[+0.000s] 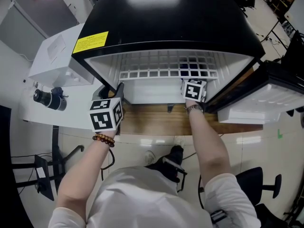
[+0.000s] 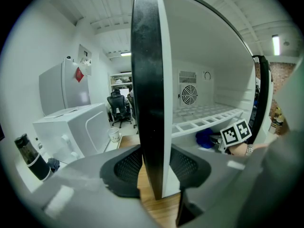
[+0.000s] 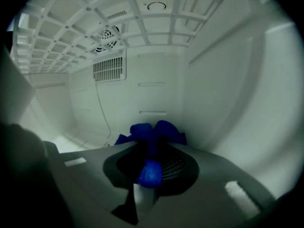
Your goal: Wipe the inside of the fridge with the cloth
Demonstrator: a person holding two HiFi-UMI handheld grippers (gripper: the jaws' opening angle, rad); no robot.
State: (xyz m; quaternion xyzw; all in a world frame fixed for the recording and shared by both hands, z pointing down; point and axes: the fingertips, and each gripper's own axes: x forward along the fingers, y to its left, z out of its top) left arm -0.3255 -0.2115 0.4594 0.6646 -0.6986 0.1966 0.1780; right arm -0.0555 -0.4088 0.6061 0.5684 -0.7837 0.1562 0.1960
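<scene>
A black mini fridge with a white inside stands open on a wooden table. My left gripper sits at the fridge's front left edge, and in the left gripper view its jaws are shut on the fridge's side wall. My right gripper reaches under the white grid shelf, low in the right of the fridge. It is shut on a bunched blue cloth. The cloth shows through the grid from above and in the left gripper view, beside the right gripper's marker cube.
The fridge door hangs open at the right. A white appliance and a black bottle stand left of the fridge, with a mug behind. A fan grille sits on the fridge's back wall. An office chair is on the floor at the right.
</scene>
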